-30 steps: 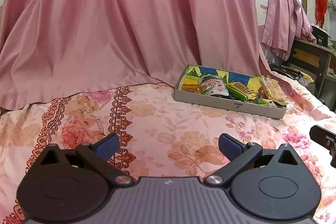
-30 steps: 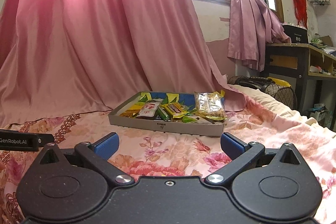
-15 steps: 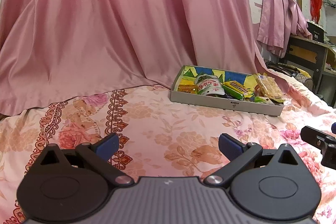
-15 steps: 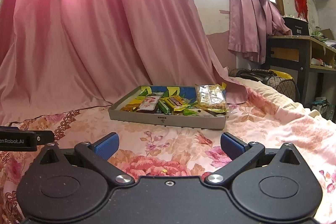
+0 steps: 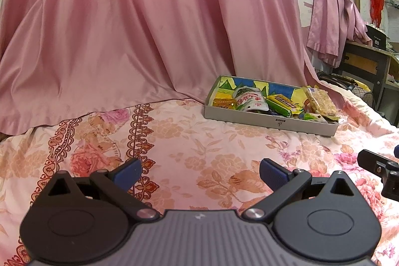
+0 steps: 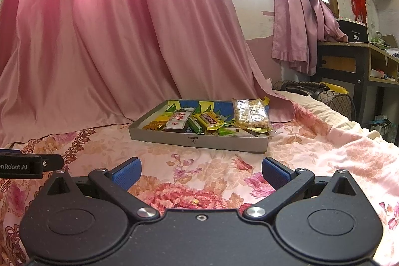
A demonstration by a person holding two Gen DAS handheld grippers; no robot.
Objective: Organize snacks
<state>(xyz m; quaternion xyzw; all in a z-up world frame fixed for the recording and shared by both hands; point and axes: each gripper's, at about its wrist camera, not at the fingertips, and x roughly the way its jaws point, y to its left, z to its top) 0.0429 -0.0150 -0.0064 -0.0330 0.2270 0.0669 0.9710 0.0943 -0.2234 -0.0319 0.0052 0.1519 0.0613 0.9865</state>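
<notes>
A shallow grey cardboard tray (image 5: pixel 249 117) (image 6: pixel 224 141) lies on the floral bed sheet and holds several snack packets: a white-and-red pouch (image 5: pixel 250 100) (image 6: pixel 178 120), a yellow bar (image 5: pixel 283 100) (image 6: pixel 209 119), and a clear bag of biscuits (image 5: pixel 321 101) (image 6: pixel 251 114) leaning on its right end. My left gripper (image 5: pixel 199 172) is open and empty, low over the sheet, well short and left of the tray. My right gripper (image 6: pixel 200 172) is open and empty, directly in front of the tray.
A pink curtain (image 5: pixel 124 29) hangs behind the bed. A wooden desk (image 6: pixel 354 59) and a dark wire basket (image 6: pixel 324 96) stand at the right beyond the bed edge. The other gripper shows at each view's side (image 5: pixel 379 166) (image 6: pixel 27 165).
Both grippers have drawn back slightly and tilted; the tray sits a little further and lower-left in the views. Both stay open and empty.
</notes>
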